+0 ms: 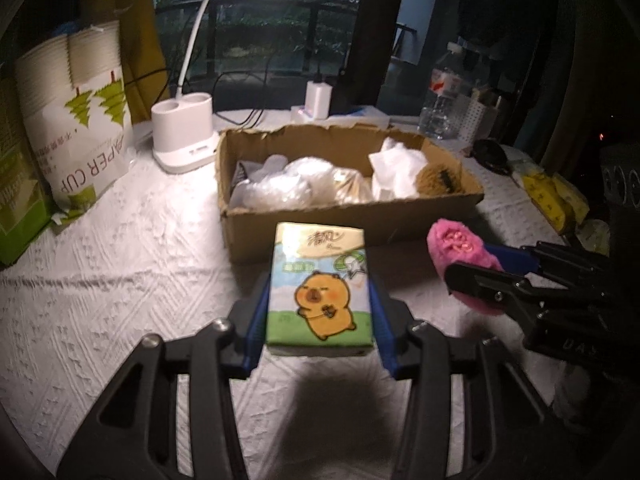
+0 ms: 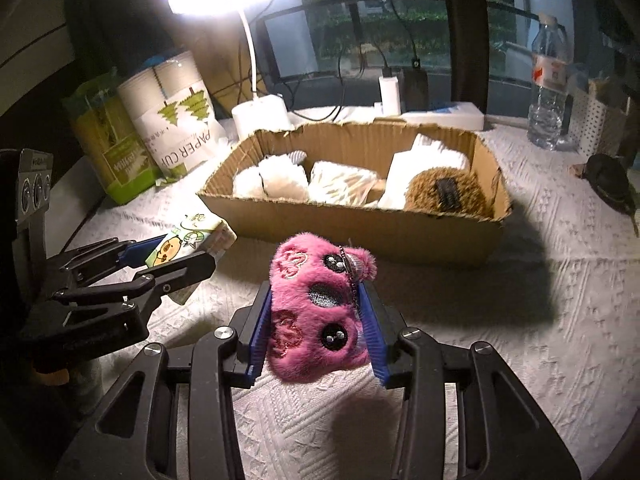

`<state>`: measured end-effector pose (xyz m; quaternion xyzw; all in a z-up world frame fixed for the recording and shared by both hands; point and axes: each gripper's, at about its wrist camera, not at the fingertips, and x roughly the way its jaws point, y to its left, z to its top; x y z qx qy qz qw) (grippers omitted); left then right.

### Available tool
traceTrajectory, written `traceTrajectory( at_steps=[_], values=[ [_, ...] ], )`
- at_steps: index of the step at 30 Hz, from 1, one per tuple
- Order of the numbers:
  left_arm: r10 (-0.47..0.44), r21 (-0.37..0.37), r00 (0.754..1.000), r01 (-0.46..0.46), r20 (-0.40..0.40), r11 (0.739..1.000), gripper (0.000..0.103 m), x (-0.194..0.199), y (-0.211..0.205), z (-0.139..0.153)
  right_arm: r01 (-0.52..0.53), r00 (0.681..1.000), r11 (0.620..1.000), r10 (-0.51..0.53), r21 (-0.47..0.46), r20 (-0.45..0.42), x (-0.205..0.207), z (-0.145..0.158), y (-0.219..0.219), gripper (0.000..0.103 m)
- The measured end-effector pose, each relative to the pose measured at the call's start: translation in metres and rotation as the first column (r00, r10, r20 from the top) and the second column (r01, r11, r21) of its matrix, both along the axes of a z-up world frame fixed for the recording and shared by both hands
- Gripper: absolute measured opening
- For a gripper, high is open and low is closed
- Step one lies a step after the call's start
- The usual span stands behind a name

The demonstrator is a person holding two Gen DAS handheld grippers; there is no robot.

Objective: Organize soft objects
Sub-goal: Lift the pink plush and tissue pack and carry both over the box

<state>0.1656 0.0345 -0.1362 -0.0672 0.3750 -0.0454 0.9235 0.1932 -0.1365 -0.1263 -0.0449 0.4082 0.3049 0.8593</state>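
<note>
Tissue pack [image 1: 319, 288] clamped in L gripper [image 1: 318, 300] | pink plush [image 2: 320, 312] clamped in R gripper [image 2: 318, 320]

A: Surface?
B: Table, white embossed cloth [image 1: 120, 264].
A: On it?
B: Cardboard box [image 2: 360, 228], desk lamp base [image 1: 182, 136], paper cup pack [image 1: 76, 120], green carton [image 2: 108, 148], water bottle [image 2: 548, 80], white perforated organizer [image 2: 588, 120].

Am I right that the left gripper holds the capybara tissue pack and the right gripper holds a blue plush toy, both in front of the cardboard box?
Not quite: the plush toy in the right gripper is pink, not blue, as the right wrist view shows. The rest holds: the left gripper grips the capybara tissue pack, both in front of the cardboard box.
</note>
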Motion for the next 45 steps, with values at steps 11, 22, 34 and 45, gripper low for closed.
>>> traceTrajectory(
  at_steps=[11,22,34,45],
  values=[
    [-0.019,-0.003,0.998,0.019,0.061,1.0,0.047,-0.002,-0.015,0.026,0.015,0.998,1.0,-0.016,0.025,0.057,0.002,0.026,-0.016,0.044],
    [-0.036,-0.006,0.993,0.037,0.114,0.999,0.047,0.015,-0.026,0.051,0.026,0.993,0.999,-0.031,0.046,0.111,0.019,0.05,-0.029,0.044],
    [-0.044,-0.002,0.987,0.045,0.154,0.999,0.047,0.045,-0.034,0.064,0.047,0.989,0.997,-0.055,0.064,0.14,0.052,0.062,-0.039,0.044],
    [-0.046,-0.01,0.985,0.049,0.165,0.999,0.047,0.07,-0.039,0.065,0.051,0.988,0.996,-0.061,0.07,0.141,0.078,0.061,-0.039,0.044]
  ],
)
